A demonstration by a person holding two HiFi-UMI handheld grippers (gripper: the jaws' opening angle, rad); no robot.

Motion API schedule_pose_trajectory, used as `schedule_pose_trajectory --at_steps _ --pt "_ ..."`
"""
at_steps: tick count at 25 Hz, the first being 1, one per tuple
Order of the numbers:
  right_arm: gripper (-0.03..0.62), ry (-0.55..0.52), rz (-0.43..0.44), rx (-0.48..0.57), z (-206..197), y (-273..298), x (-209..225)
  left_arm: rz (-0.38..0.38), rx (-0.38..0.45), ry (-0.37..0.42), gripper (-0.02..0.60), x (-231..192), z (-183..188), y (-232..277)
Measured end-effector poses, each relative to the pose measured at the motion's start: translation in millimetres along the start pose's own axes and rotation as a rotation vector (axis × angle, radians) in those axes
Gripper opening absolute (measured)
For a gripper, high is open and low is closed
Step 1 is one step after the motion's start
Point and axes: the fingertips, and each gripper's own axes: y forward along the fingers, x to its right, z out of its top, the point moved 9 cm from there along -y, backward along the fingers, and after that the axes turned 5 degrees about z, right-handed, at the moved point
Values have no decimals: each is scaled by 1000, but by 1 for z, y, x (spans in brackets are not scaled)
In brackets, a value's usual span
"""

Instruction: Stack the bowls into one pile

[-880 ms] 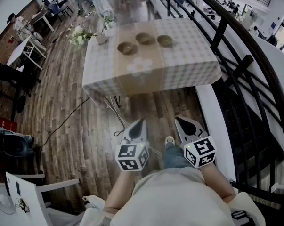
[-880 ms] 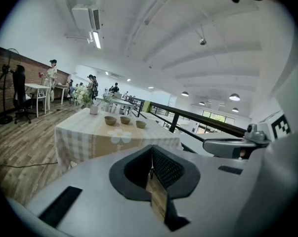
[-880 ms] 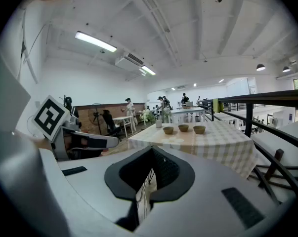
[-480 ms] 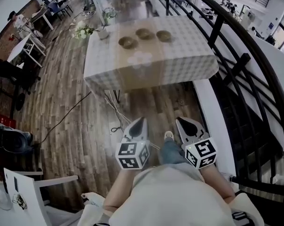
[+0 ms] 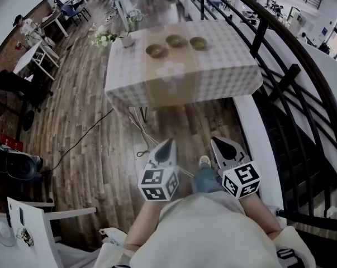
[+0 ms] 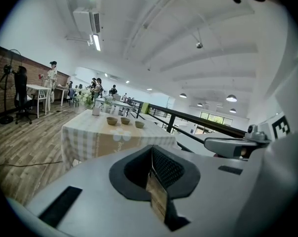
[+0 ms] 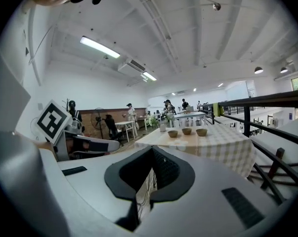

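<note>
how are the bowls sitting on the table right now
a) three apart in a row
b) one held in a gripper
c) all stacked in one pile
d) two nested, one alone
A: the left bowl, middle bowl and right bowl sit apart in a row on the table, none inside another.

Wood-plank floor (image 5: 95, 149); checked-cloth table (image 5: 213, 77) beside black railing (image 5: 294, 71); white chair (image 5: 28, 228); brick wall (image 6: 40, 75); ceiling strip lights (image 6: 97, 42).

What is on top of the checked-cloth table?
A left bowl, middle bowl and right bowl, unstacked, plus a flower vase at the corner. The cloth covers the tabletop itself.
</note>
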Motion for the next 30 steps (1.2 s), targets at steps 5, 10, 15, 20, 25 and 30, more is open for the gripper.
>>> schedule_pose_trajectory --at_steps 5,10,15,20,25,30 --pt "0 13 -1 -2 -3 7 -3 -4 -8 1 5 -7 -2 0" --pt "0 29 -1 -12 -3 12 0 1 -20 3 5 -11 0 3" --pt "0 18 8 -27 3 23 0 7 -23 -9 5 -20 5 6" --pt "0 3 10 -42 12 38 5 12 -25 -19 5 -29 12 15" --pt "0 -10 25 -50 26 53 21 25 -21 -28 5 -30 26 32" --pt "0 -11 38 -57 38 68 38 49 -14 -43 5 -31 40 46"
